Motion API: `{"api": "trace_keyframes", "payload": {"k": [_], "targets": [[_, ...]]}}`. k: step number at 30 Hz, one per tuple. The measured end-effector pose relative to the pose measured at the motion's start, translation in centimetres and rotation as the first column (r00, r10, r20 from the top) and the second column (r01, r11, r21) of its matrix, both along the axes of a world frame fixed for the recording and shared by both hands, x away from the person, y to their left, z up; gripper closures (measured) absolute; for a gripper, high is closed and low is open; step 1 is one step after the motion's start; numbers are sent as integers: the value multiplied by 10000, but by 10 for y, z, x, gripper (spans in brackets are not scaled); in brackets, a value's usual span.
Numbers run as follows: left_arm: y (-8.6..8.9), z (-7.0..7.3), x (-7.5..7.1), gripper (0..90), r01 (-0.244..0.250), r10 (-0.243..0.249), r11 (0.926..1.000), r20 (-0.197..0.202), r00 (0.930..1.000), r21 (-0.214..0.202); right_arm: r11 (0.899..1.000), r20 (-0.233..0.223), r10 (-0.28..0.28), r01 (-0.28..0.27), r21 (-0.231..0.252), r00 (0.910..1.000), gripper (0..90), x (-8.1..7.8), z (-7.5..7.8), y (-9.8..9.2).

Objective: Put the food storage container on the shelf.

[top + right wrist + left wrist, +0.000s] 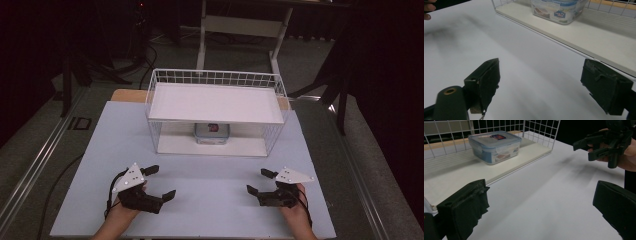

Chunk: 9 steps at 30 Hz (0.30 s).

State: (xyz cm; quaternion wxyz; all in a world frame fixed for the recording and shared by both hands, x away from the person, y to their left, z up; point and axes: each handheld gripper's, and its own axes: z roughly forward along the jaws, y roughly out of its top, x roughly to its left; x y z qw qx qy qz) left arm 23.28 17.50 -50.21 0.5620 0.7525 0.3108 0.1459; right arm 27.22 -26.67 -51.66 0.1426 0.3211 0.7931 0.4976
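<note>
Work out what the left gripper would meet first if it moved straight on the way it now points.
Probably the rack's white bottom board; the left gripper, jaws open, points that way over bare table. The lidded container sits farther in.

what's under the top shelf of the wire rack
A clear plastic box with a blue-rimmed lid sits on the lower shelf under the top shelf. Its contents are too blurred to tell.

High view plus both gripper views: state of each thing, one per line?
left hand-held gripper: open, empty, over the table.
right hand-held gripper: open, empty, over the table.
plastic container: lid on, upright, on the rack's lower shelf.
wire rack: upright on the table, top shelf bare.
</note>
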Motion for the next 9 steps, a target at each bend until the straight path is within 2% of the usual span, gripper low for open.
{"api": "trace_keyframes", "payload": {"k": [9], "targets": [[0,0,0,7,-30,30,10000,11,10000,44,9999,-143,127,-126,73,9998,174,1,0,0]]}}
